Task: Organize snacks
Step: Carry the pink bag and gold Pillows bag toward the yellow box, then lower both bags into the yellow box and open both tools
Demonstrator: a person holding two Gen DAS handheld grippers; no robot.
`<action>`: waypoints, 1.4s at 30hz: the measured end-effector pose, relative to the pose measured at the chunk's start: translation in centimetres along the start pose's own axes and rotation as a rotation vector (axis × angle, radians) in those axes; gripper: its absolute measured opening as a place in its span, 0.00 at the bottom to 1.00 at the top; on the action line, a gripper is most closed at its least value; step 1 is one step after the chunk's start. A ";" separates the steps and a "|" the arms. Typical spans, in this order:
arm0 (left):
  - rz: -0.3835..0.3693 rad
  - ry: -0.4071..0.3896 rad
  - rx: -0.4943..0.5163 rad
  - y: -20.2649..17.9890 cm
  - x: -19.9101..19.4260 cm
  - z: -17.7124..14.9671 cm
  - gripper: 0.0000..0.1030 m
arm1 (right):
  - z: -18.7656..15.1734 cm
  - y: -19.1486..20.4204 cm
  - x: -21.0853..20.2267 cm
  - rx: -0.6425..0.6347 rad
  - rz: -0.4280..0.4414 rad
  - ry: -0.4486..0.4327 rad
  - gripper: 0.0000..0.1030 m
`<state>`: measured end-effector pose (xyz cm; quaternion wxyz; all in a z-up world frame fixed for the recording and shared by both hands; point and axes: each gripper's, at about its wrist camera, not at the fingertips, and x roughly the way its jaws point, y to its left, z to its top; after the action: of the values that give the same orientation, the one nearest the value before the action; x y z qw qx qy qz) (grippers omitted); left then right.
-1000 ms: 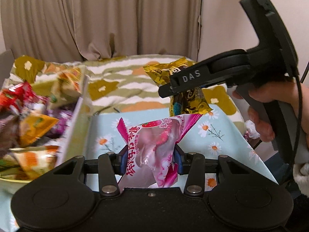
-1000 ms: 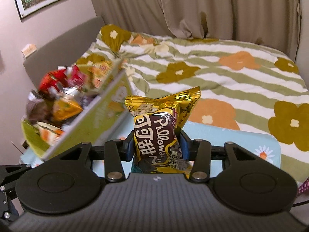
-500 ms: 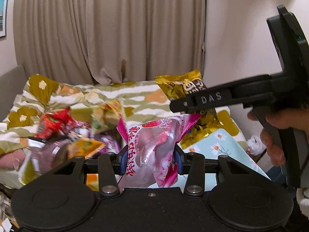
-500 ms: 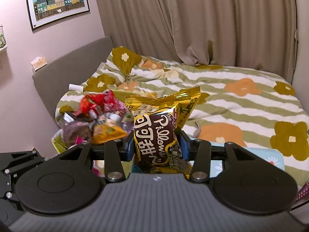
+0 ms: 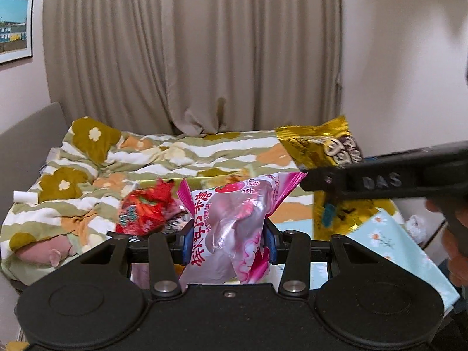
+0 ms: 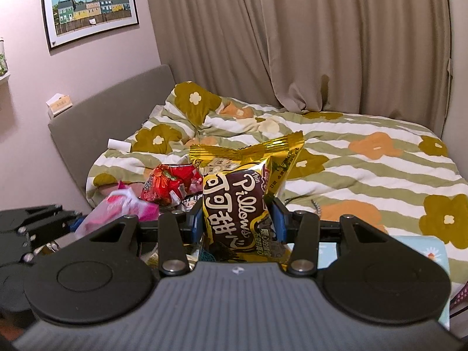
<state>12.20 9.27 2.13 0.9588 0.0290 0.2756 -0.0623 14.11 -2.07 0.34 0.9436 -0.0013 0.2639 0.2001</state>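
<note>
My left gripper (image 5: 226,241) is shut on a pink strawberry candy pack (image 5: 234,228), held upright in the air. My right gripper (image 6: 237,223) is shut on a gold and brown Pillows snack pack (image 6: 239,204). In the left wrist view the right gripper (image 5: 380,180) reaches in from the right with the gold pack (image 5: 324,152) just right of the pink one. In the right wrist view the pink pack (image 6: 122,207) and the left gripper's body show at lower left. A pile of snacks with a red pack (image 5: 143,207) (image 6: 168,185) lies below, mostly hidden.
A bed with a flowered green-striped quilt (image 6: 365,163) fills the background, with a grey headboard (image 6: 96,120) at left and beige curtains (image 5: 190,52) behind. A light-blue daisy cloth (image 5: 389,242) covers the surface at lower right.
Both grippers have risen and tilted up with their packs still held. The snack pile and its green box have dropped lower in view and are now mostly hidden behind the grippers.
</note>
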 end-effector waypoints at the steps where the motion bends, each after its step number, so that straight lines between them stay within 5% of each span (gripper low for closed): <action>1: 0.004 0.009 -0.006 0.5 0.7 0.1 0.48 | 0.2 0.2 0.5 0.000 -0.001 0.007 0.59; 8: 0.010 0.052 -0.033 1.8 4.4 0.1 0.53 | 1.2 0.2 4.3 -0.014 0.010 0.042 0.59; 9: 0.011 0.048 -0.034 1.8 4.7 0.2 0.68 | 1.4 0.0 4.8 -0.017 0.013 0.049 0.59; 10: 0.017 0.046 -0.032 1.9 5.1 0.2 0.94 | 1.5 -0.1 5.2 -0.018 0.015 0.052 0.59; 11: 0.032 0.033 -0.030 2.0 5.2 0.2 1.00 | 1.6 -0.2 5.6 -0.018 0.015 0.053 0.59; 32: 0.066 0.073 -0.064 4.7 5.9 -0.4 1.00 | 3.0 1.7 12.1 -0.060 0.084 0.131 0.62; 34: 0.072 0.079 -0.067 5.0 6.0 -0.5 1.00 | 3.0 2.1 13.1 -0.057 0.099 0.143 0.67; 36: 0.076 0.088 -0.066 5.2 6.2 -0.6 1.00 | 2.9 2.1 13.9 -0.041 0.103 0.145 1.00; 42: 0.079 0.117 -0.076 5.5 6.5 -1.3 1.00 | 2.1 1.5 13.8 0.005 0.120 0.146 1.00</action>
<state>17.74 14.18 -2.28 0.9432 0.0070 0.3319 -0.0119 25.38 4.74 -4.63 0.9081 0.0025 0.3321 0.2550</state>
